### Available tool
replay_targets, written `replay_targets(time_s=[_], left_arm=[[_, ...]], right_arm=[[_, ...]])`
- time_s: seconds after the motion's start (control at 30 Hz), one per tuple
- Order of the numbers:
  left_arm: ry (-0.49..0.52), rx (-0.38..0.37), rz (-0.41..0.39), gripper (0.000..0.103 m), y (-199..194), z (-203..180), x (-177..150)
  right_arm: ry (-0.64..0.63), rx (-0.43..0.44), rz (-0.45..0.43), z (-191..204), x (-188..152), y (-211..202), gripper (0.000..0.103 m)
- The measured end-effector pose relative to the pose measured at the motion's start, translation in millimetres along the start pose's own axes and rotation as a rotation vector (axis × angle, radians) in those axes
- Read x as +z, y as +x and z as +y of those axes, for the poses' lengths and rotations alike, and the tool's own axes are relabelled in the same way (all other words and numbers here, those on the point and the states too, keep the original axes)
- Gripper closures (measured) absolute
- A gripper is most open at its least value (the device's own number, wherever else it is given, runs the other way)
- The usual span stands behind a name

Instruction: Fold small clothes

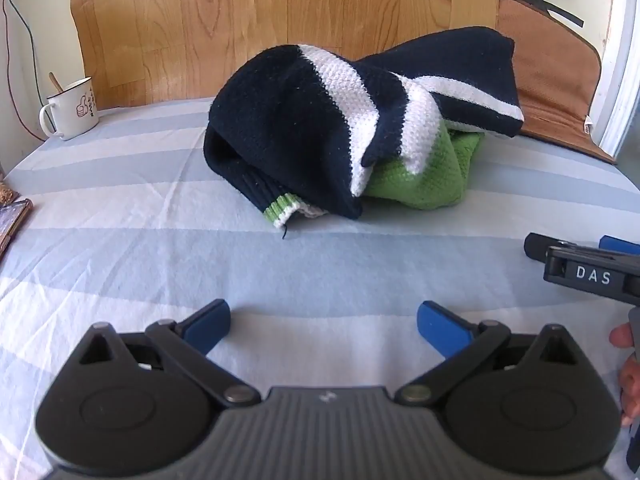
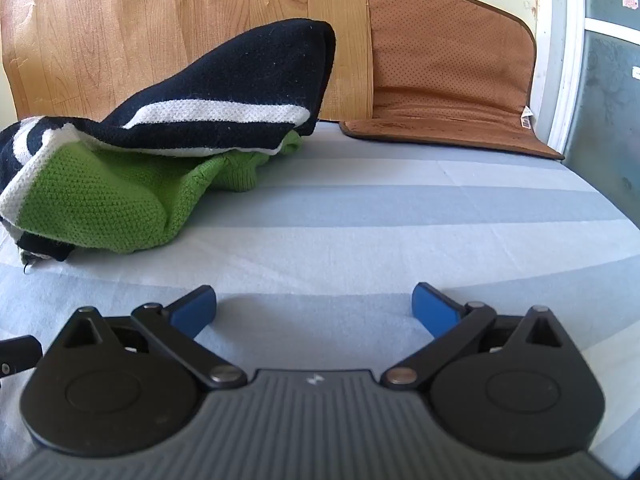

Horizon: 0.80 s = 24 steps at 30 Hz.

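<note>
A small knitted sweater (image 1: 320, 128), navy with white stripes and a green part, lies crumpled in a heap on the blue-and-white striped cloth (image 1: 120, 248). It also shows in the right wrist view (image 2: 160, 140), at the left. My left gripper (image 1: 323, 326) is open and empty, a short way in front of the heap. My right gripper (image 2: 314, 308) is open and empty, to the right of the heap; its side shows in the left wrist view (image 1: 580, 268).
A white enamel mug (image 1: 72, 108) stands at the back left. A brown padded mat (image 2: 448, 80) leans on the wall at the back right. A wooden panel (image 1: 280, 20) backs the surface. A phone edge (image 1: 14, 220) lies at the far left.
</note>
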<state>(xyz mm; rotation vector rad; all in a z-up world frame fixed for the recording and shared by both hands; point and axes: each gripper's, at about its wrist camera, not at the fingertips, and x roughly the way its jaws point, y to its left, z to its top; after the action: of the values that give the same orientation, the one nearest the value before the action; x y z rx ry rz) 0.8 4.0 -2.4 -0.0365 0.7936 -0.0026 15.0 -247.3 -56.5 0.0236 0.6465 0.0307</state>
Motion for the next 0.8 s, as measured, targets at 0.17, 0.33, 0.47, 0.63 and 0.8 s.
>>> replay_targets(time_s=[0.17, 0.33, 0.47, 0.63, 0.8], left_arm=[[-0.001, 0.001, 0.004, 0.0, -0.8, -0.7, 0.9], [-0.002, 0.001, 0.008, 0.0, -1.1, -1.1, 1.6], [-0.003, -0.001, 0.01, 0.0, -1.2, -0.8, 2.5], [-0.005, -0.002, 0.014, 0.0, -1.8, -0.5, 2.8], [-0.016, -0.013, 0.029, 0.0, -1.2, 1.9, 7.5]], right_arm=[[0.0, -0.001, 0.0, 0.3, -0.1, 0.0, 0.0], [0.0, 0.0, -0.001, 0.5, -0.2, -0.1, 0.0], [0.0, 0.0, -0.001, 0.4, -0.2, -0.1, 0.0], [-0.001, 0.0, -0.001, 0.3, -0.1, -0.1, 0.0], [0.002, 0.003, -0.002, 0.7, -1.8, -3.7, 0.0]])
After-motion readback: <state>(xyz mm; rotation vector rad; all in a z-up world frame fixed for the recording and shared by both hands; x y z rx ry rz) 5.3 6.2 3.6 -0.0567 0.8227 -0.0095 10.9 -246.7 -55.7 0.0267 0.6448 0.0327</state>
